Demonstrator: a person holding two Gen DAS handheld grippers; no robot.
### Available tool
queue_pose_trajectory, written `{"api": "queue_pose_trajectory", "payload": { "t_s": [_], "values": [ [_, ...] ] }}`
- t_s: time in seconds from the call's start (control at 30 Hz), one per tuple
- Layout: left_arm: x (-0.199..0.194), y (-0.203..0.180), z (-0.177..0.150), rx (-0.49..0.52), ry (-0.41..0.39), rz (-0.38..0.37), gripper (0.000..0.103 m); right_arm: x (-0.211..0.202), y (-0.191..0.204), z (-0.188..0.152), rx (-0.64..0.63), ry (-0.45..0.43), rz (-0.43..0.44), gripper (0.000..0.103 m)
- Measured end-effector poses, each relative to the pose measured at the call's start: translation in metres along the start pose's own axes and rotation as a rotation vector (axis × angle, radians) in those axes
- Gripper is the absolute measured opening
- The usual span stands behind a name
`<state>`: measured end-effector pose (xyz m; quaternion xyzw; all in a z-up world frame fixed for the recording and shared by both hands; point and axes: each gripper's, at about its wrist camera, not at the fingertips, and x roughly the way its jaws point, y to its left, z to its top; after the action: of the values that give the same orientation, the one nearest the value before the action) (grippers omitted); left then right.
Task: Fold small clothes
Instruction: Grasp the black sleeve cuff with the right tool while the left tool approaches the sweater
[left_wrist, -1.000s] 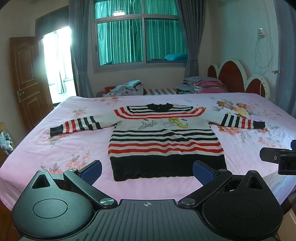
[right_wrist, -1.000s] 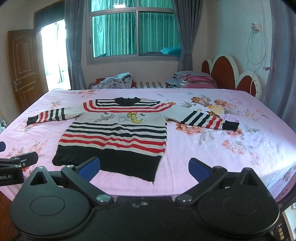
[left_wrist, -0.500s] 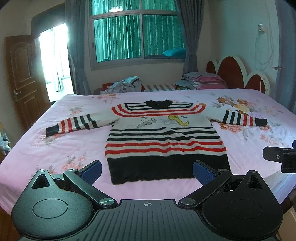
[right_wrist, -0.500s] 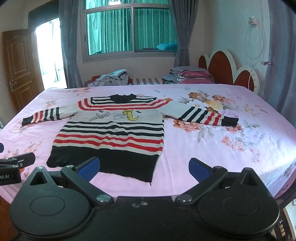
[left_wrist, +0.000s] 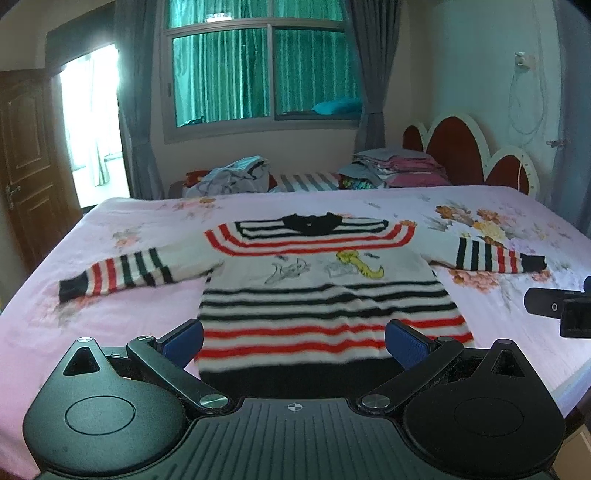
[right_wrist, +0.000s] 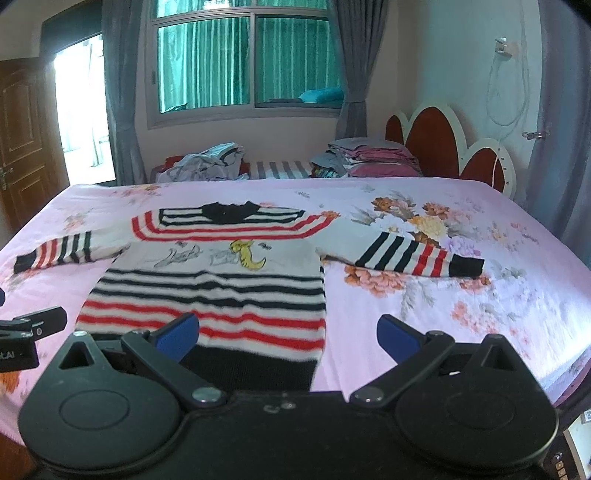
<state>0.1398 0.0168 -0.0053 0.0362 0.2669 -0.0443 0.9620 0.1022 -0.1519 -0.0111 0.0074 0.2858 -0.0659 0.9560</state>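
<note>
A small striped sweater, white with red and black bands and a black hem, lies flat and face up on the pink bed, both sleeves spread out. It also shows in the right wrist view. My left gripper is open and empty, held just above the sweater's hem. My right gripper is open and empty over the hem's right corner. The right sleeve lies ahead of it to the right.
The pink floral bedsheet covers a wide bed. A heap of loose clothes and a folded stack sit beyond its far edge. A red headboard stands at right, a wooden door at left.
Both grippers have moved forward and lower toward the sweater, so its hem now lies between the fingers. Both have stayed open. The sweater has not moved.
</note>
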Motion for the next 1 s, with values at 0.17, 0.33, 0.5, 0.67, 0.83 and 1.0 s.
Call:
{"api": "queue_pose_trajectory", "payload": {
  "t_s": [0.17, 0.33, 0.5, 0.67, 0.83, 1.0],
  "values": [
    [0.030, 0.012, 0.022, 0.030, 0.008, -0.037, 0.103, 0.024, 0.007, 0.019, 0.021, -0.005, -0.046, 0.102],
    [0.059, 0.020, 0.032, 0.016, 0.028, -0.057, 0.103, 0.042, 0.011, 0.033, 0.013, -0.002, -0.080, 0.103],
    [0.085, 0.009, 0.037, 0.034, 0.037, -0.088, 0.103, 0.058, 0.001, 0.038, 0.024, 0.005, -0.120, 0.103],
    [0.110, -0.003, 0.045, -0.019, 0.042, -0.104, 0.103, 0.080, -0.027, 0.042, 0.071, -0.009, -0.138, 0.103],
    [0.144, -0.028, 0.058, 0.001, 0.047, -0.153, 0.103, 0.117, -0.074, 0.051, 0.143, -0.030, -0.166, 0.103],
    [0.192, -0.068, 0.081, -0.018, 0.077, -0.210, 0.103, 0.159, -0.143, 0.062, 0.248, -0.033, -0.197, 0.097]
  ]
}}
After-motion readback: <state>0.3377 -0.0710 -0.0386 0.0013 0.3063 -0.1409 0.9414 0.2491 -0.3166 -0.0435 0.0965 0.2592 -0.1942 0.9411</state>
